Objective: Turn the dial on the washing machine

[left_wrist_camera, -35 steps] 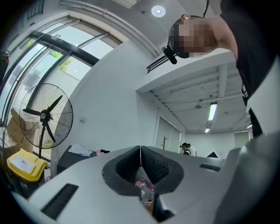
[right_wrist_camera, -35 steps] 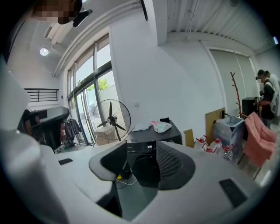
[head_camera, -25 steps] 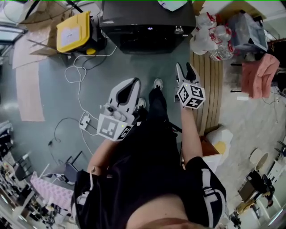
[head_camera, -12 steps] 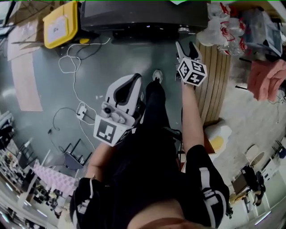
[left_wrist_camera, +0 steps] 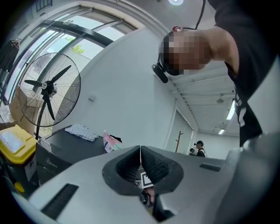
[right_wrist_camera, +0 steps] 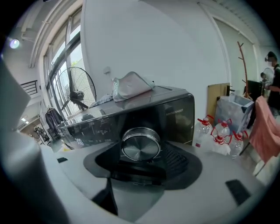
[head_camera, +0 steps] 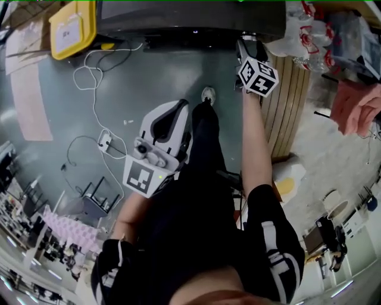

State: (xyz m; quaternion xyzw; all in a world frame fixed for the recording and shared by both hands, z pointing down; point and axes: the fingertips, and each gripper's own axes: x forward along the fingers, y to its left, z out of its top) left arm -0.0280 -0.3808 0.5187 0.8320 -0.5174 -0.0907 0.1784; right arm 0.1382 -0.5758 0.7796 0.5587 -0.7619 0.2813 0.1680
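The reach to the dial is in hand. The right claw [right_wrist_camera: 142, 165] is opening wide, and the dial [right_wrist_camera: 141, 146], at the right end of the washing machine's [right_wrist_camera: 177, 117] front panel, sits framed between its pads, apparently untouched. Next the claw must close squarely on the dial's rim, then twist. The left claw [left_wrist_camera: 140, 154] is shut and empty. Water bottles [right_wrist_camera: 220, 131] stand beside the machine, and nothing blocks the dial.

We note the right gripper [head_camera: 247, 44] at the washing machine [head_camera: 190, 18] front, jaws opening, contents unclear. Left gripper [head_camera: 174, 107] well back from it. Yellow box [head_camera: 71, 27] at its left.
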